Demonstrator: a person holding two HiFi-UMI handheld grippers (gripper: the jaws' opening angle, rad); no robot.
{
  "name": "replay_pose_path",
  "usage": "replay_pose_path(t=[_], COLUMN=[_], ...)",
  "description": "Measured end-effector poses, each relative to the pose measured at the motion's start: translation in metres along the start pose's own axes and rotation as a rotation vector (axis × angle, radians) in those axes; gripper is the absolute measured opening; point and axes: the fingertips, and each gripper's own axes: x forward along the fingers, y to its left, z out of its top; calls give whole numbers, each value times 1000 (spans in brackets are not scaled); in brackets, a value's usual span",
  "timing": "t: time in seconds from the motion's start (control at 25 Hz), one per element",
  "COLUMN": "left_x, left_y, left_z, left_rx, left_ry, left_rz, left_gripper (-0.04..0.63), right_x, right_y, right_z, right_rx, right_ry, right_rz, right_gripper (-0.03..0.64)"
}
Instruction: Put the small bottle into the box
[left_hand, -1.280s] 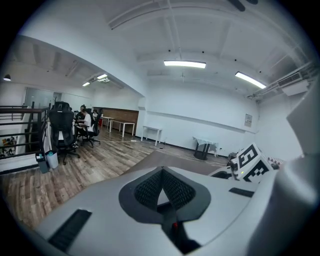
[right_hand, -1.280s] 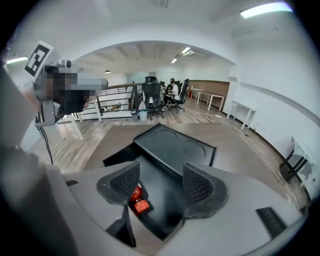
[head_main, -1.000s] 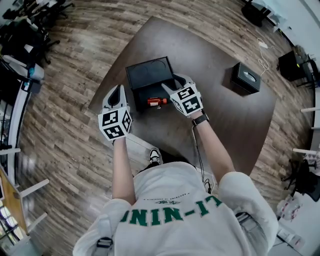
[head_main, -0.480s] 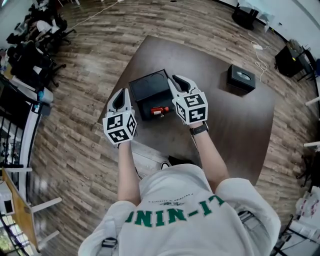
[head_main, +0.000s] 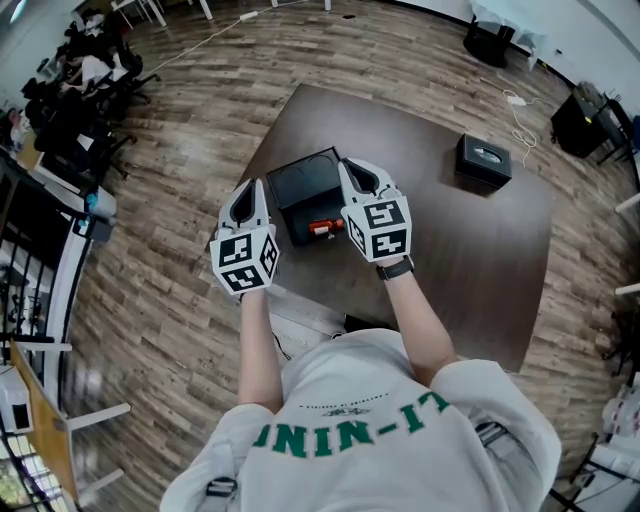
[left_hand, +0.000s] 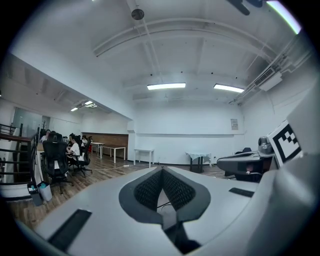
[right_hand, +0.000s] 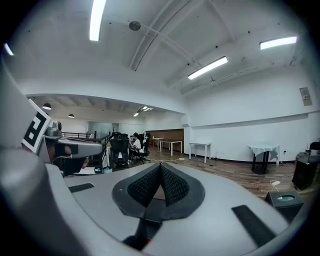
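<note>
A small red bottle (head_main: 321, 227) lies on its side in the near part of the open black box (head_main: 303, 182), on the brown table (head_main: 450, 240). My left gripper (head_main: 249, 192) is held up just left of the box, and its pads meet with nothing between them (left_hand: 162, 170). To the right of the bottle and above it, my right gripper (head_main: 353, 171) is shut and empty (right_hand: 160, 165). Both gripper views look level across the room, so neither shows the bottle or the box.
A second, smaller black box (head_main: 483, 160) stands at the table's far right. Office chairs (head_main: 85, 110) and seated people crowd the floor to the far left. A cable (head_main: 518, 115) runs over the wood floor beyond the table. The table's near edge is close to my body.
The right gripper's jaws have closed on nothing. Both grippers have tipped upward beside the box. The bottle lies where it was.
</note>
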Motion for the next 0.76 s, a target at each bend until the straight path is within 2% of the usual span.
replay_pose_path(t=[0.48,0.76], left_x=[3,10], left_y=[-4,-6], left_z=[4,1], left_rx=[-2,-4], left_ry=[-11,-10], left_rz=[-22,-28], left_gripper=[12,12], right_x=[-4,-7], right_y=[0,2], right_z=[13,17], right_rx=[27,-34], right_ry=[-49,-34], right_rz=[9,38], right_gripper=[14,14])
